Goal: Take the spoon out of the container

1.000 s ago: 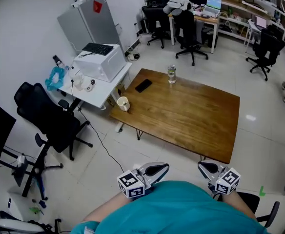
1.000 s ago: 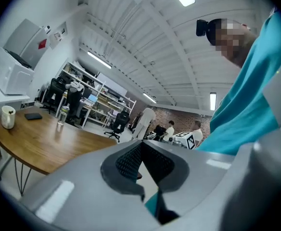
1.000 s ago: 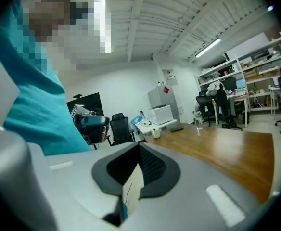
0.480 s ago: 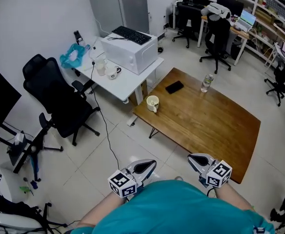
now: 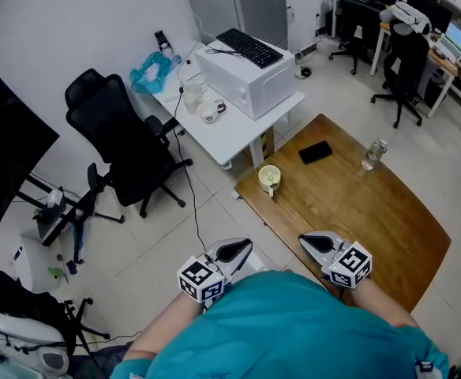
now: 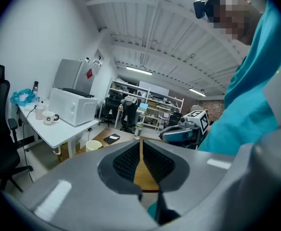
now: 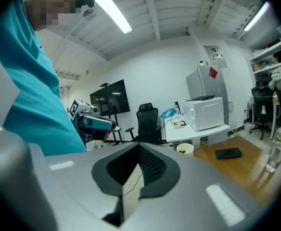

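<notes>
- We cannot make out the spoon; the cup (image 5: pixel 269 178) it would sit in stands upright on the wooden table (image 5: pixel 357 204), near the corner beside the white desk (image 5: pixel 238 133).
- Farther along the table lie a phone (image 5: pixel 316 151) and a bottle (image 5: pixel 373 154).
- Our left gripper (image 5: pixel 245 246) hangs close to our body, well apart from the cup. Its jaws are just beginning to part, with a bare slit between them and nothing in it.
- Our right gripper (image 5: pixel 305 238) sits beside it, clenched and empty.
</notes>
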The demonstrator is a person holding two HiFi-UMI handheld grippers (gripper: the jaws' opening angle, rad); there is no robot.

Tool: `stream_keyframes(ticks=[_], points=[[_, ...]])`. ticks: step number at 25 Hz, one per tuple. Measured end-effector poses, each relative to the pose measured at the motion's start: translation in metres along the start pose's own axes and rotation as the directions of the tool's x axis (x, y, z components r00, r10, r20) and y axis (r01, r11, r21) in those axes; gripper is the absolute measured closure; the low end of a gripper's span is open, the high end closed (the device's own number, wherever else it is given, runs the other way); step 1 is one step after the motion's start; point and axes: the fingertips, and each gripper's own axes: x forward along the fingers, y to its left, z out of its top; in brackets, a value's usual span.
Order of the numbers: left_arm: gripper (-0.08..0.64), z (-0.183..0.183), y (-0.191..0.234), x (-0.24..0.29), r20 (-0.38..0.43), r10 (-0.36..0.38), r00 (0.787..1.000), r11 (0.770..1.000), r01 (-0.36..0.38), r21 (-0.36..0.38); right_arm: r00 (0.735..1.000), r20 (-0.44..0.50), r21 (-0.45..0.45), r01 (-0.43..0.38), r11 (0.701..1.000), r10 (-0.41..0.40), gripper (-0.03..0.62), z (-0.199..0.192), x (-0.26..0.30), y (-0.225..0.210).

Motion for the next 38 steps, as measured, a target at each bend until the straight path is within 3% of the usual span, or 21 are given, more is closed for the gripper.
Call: stream_keyframes(ticks=[7, 13, 18, 22, 26, 29, 33, 36, 38], points=[[0.485, -0.028, 0.061, 0.084, -0.152, -0.003, 0.988, 0.999, 0.009, 0.034, 0.999, -0.033, -0.006, -0.005, 1.000, 0.005, 0.591, -0.008, 0.020, -0.071], [0.449, -0.039, 0.160, 0.117, -0.234, -0.038, 0.971, 0.994, 0.061, 0.091, 0.989, -0.093, 0.047, 0.123, 0.991, -0.118, 0.591, -0.005, 0.081, -0.111], [0.417, -0.054, 0.242, 0.115, -0.345, -0.124, 0.930, 0.978, 0.173, 0.115, 0.959, -0.156, 0.099, 0.254, 0.962, -0.238, 0.591, 0.022, 0.157, -0.129], [0.393, -0.065, 0.267, 0.133, -0.421, -0.219, 0.880, 0.943, 0.301, 0.140, 0.931, -0.203, 0.141, 0.333, 0.932, -0.302, 0.591, 0.043, 0.195, -0.144], [0.375, -0.112, 0.284, 0.154, -0.508, -0.219, 0.833, 0.933, 0.331, 0.140, 0.921, -0.234, 0.133, 0.348, 0.928, -0.311, 0.591, 0.038, 0.212, -0.151], [0.374, -0.138, 0.293, 0.174, -0.556, -0.175, 0.813, 0.927, 0.327, 0.186, 0.918, -0.248, 0.123, 0.346, 0.930, -0.308, 0.591, 0.031, 0.208, -0.164], [0.385, -0.155, 0.291, 0.187, -0.566, -0.124, 0.815, 0.913, 0.317, 0.256, 0.917, -0.251, 0.131, 0.350, 0.928, -0.310, 0.591, 0.021, 0.194, -0.175], [0.477, -0.158, 0.286, 0.188, -0.550, -0.105, 0.829, 0.901, 0.314, 0.300, 0.920, -0.239, 0.126, 0.346, 0.930, -0.310, 0.591, 0.019, 0.188, -0.175], [0.489, -0.152, 0.284, 0.188, -0.538, -0.113, 0.835, 0.895, 0.321, 0.311, 0.922, -0.236, 0.127, 0.342, 0.931, -0.306, 0.591, 0.022, 0.186, -0.177]])
